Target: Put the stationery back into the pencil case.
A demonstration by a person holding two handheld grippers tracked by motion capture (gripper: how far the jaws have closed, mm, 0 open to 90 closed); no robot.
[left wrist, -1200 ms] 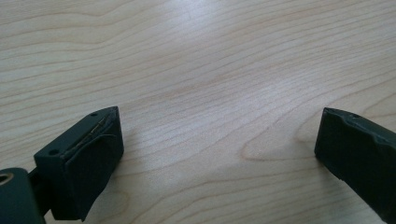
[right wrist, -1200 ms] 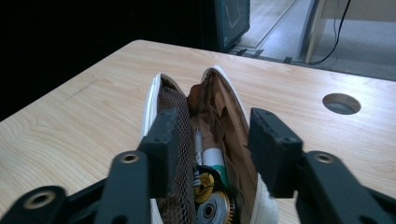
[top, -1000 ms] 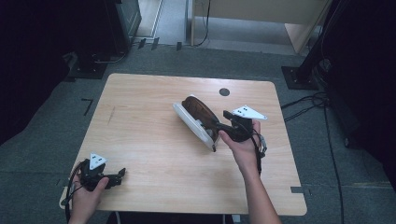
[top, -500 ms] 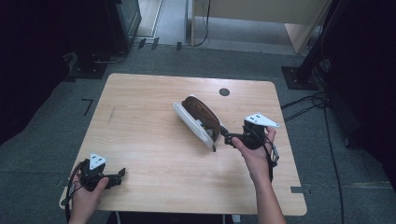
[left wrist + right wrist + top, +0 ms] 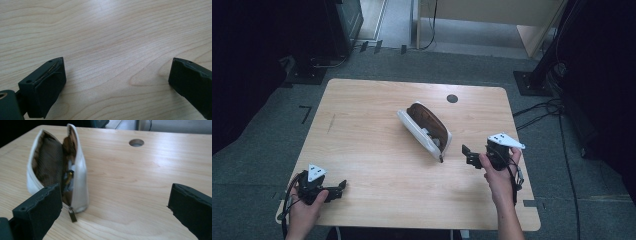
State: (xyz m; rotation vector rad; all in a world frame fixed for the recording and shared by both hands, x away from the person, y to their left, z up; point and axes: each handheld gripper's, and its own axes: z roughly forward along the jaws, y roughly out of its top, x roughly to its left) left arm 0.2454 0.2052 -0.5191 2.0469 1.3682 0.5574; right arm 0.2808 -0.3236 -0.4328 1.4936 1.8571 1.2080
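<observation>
Two claws frame the work, and only the right one has changed. A second ago the right claw (image 5: 468, 156) sat against the near end of the white pouch (image 5: 424, 130); now it stands apart from it, drawn back toward four o'clock on the bench (image 5: 362, 100). Its jaws have just been opening and now stand wide with nothing between them. The right gripper view puts the pouch ahead and to the left, its zipper pull (image 5: 72, 215) hanging at the near corner and its brown lining gaping.

The pouch itself has not shifted: it lies just right of the bench's centre, running from eleven o'clock to five o'clock, mouth open upward, with small things inside that are too dim to name. A round hole (image 5: 452, 98) lies beyond it at one o'clock.

The left claw (image 5: 341, 187) rests at the seven o'clock corner as before, jaws spread over bare wood.

Judging by this, the unzipping looks finished and the pouch is released, ready for whatever comes next with its contents.
</observation>
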